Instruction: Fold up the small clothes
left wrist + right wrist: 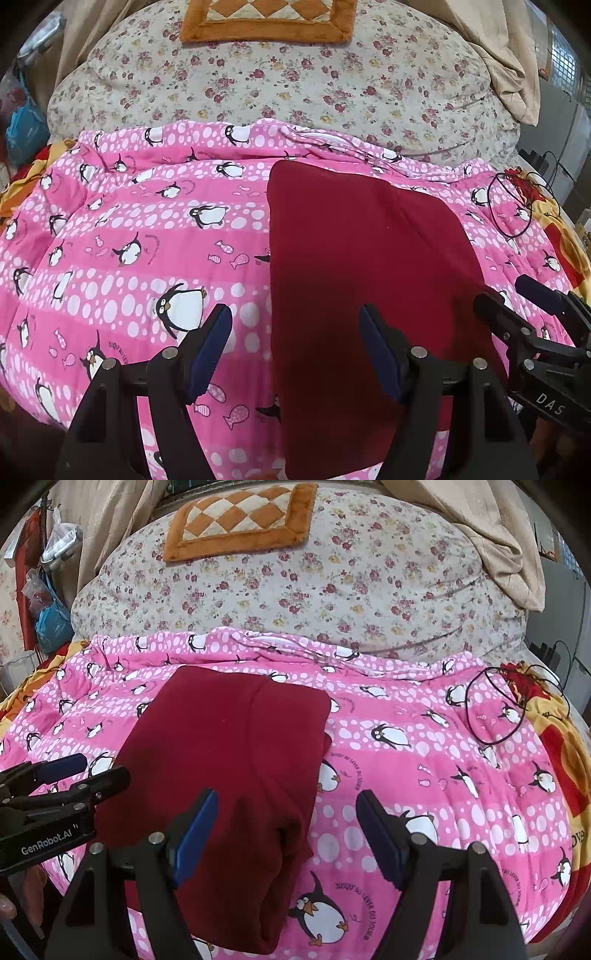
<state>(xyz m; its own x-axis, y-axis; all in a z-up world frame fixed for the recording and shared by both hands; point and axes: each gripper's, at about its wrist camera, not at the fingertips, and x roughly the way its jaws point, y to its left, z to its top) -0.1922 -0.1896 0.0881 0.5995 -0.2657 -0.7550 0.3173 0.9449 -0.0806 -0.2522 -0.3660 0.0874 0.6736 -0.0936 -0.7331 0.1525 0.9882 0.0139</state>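
Clearly the garment, dark red and already doubled lengthwise, lies flat on the pink quilt, its near end at the bed's near edge. It looks soft, light and limp, a fleece-like cloth that should sag when lifted, so the near corners seem the best hold. Left gripper hangs over its left edge, right gripper over its right edge; both stand apart, holding nothing. A cable lies far right.

Room around the garment

I see open pink blanket either side of the red garment; a black cable loops far right.
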